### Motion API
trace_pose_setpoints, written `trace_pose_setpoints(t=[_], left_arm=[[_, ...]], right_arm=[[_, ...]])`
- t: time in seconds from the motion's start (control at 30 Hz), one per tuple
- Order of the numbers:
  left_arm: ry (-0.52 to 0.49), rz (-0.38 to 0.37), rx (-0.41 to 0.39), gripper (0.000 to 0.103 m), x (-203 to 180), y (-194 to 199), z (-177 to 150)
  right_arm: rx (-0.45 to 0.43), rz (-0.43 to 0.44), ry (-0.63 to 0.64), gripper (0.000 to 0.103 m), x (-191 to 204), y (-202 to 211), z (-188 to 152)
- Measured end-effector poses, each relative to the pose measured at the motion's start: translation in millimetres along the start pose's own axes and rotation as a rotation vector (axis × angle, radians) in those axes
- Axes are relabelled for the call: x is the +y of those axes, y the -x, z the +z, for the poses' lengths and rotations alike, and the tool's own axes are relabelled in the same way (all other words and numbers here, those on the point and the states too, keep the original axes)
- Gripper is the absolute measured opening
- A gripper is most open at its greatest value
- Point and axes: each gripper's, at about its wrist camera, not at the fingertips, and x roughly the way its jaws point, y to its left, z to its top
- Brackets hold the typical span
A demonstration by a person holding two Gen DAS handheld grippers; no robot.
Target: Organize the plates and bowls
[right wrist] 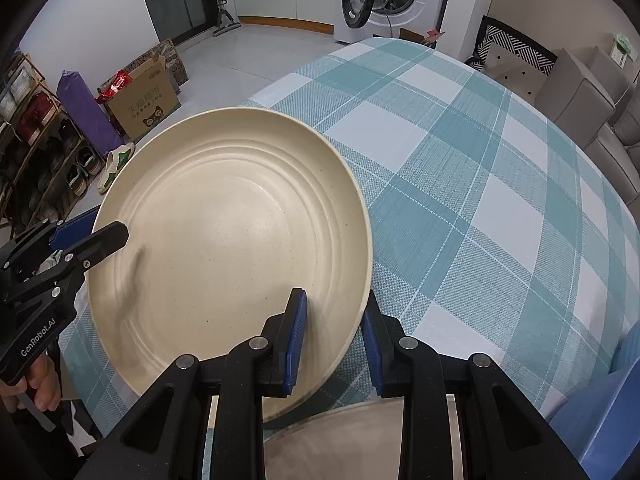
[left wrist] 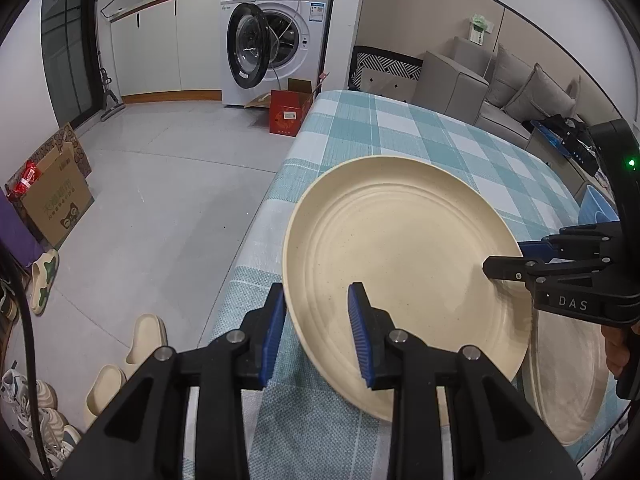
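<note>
A cream ridged plate (left wrist: 404, 256) (right wrist: 224, 240) is held above the checked tablecloth by both grippers at opposite rims. My left gripper (left wrist: 318, 336) is shut on its near-left rim, one blue pad under the plate and one on its face. My right gripper (right wrist: 334, 340) is shut on the opposite rim in the same way; in the left wrist view it (left wrist: 505, 269) comes in from the right. In the right wrist view the left gripper (right wrist: 107, 241) shows at the left edge. A second cream plate (left wrist: 568, 384) (right wrist: 340, 436) lies on the table partly under the held one.
The table (right wrist: 460, 168) carries a teal and white checked cloth. A blue dish (left wrist: 596, 205) (right wrist: 600, 424) sits by the right gripper. On the floor to the left are cardboard boxes (left wrist: 56, 204), slippers (left wrist: 146, 336) and shoes. A washing machine (left wrist: 276, 40) stands behind with its door open.
</note>
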Motion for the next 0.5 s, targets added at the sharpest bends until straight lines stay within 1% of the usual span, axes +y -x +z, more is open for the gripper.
trace_pose_setpoints(t=[0.5], left_arm=[[-0.018,-0.009,-0.025,0.03,-7.4,13.9,3.7]], right_arm=[[-0.021,-0.026,0.006,0.027,1.3,24.3,-3.0]])
